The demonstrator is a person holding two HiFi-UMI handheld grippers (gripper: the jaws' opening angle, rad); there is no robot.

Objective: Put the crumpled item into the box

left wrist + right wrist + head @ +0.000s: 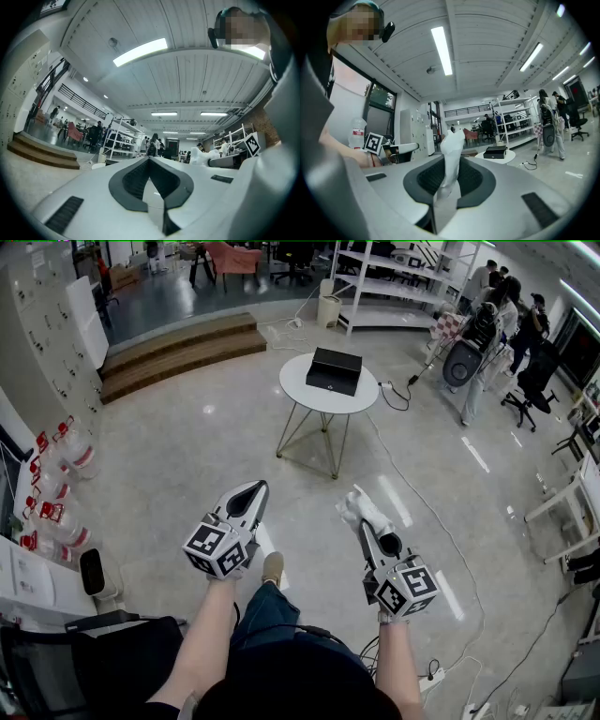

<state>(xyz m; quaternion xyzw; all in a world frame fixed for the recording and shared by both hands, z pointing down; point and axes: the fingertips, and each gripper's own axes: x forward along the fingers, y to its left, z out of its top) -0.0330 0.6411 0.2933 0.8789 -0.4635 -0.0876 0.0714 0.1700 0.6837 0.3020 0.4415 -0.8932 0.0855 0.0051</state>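
A white crumpled item (359,509) sticks out of my right gripper (365,526), whose jaws are shut on it; in the right gripper view the crumpled item (451,157) stands up between the dark pads. The black box (334,370) lies on a round white table (302,388) some way ahead on the floor, and the box (495,152) shows small beyond the right jaws. My left gripper (247,499) is held beside the right one, level with it, jaws together and holding nothing (150,161).
Wooden steps (178,348) rise at the far left, white shelving (394,287) stands at the back. People (492,315) and office chairs are at the right. A cable (422,502) runs across the floor. Bottles (56,512) line the left wall.
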